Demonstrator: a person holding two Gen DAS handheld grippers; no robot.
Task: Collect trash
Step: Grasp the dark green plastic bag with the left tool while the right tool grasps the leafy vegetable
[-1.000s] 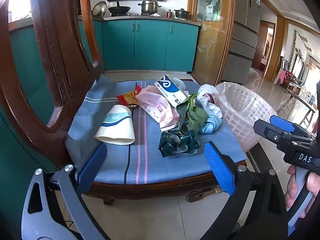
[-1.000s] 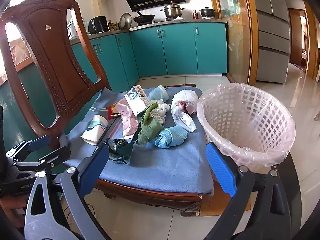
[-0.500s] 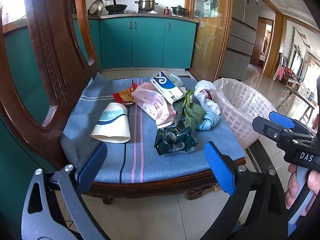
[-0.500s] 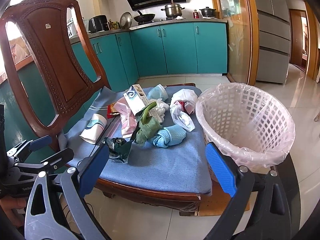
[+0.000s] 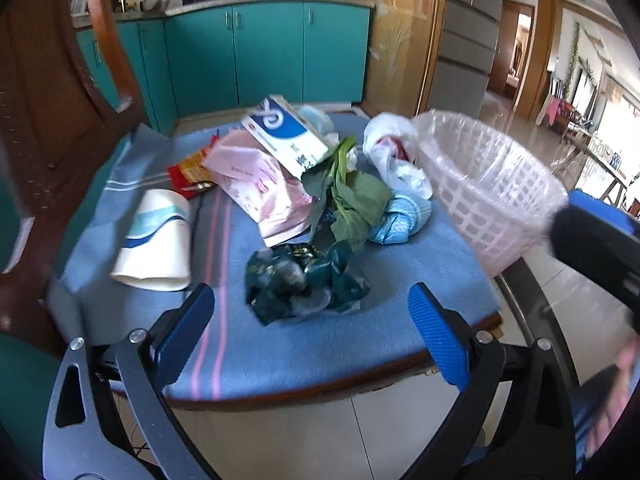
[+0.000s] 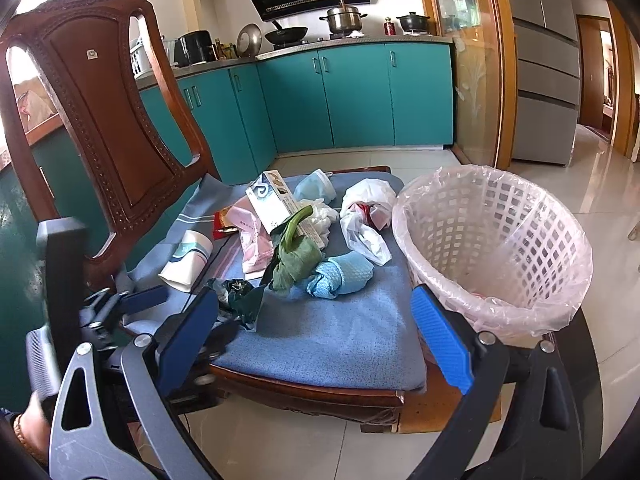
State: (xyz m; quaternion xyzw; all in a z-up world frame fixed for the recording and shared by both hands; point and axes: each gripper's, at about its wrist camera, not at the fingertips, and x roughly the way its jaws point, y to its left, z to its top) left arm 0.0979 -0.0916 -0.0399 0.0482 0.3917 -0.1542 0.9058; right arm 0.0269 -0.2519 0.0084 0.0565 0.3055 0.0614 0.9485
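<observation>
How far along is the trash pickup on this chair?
Barely begun. The bag-lined white lattice basket looks nearly empty. Both the left gripper and right gripper are open, holding nothing. The crumpled dark green wrapper, flattened paper cup and remaining litter all sit on the blue cushion.

Chair cushion (image 5: 304,344) is blue with pink and dark stripes, chair back (image 6: 108,120) is reddish-brown wood, cabinets (image 6: 356,96) are teal. Trash on it: dark green wrapper (image 5: 304,284), pink pouch (image 5: 260,188), white paper cup (image 5: 154,236) with a blue-teal wave, light blue cloth (image 5: 400,216), white-and-blue box (image 5: 286,132). Basket (image 6: 520,280) is a white grid lined with pinkish plastic
</observation>
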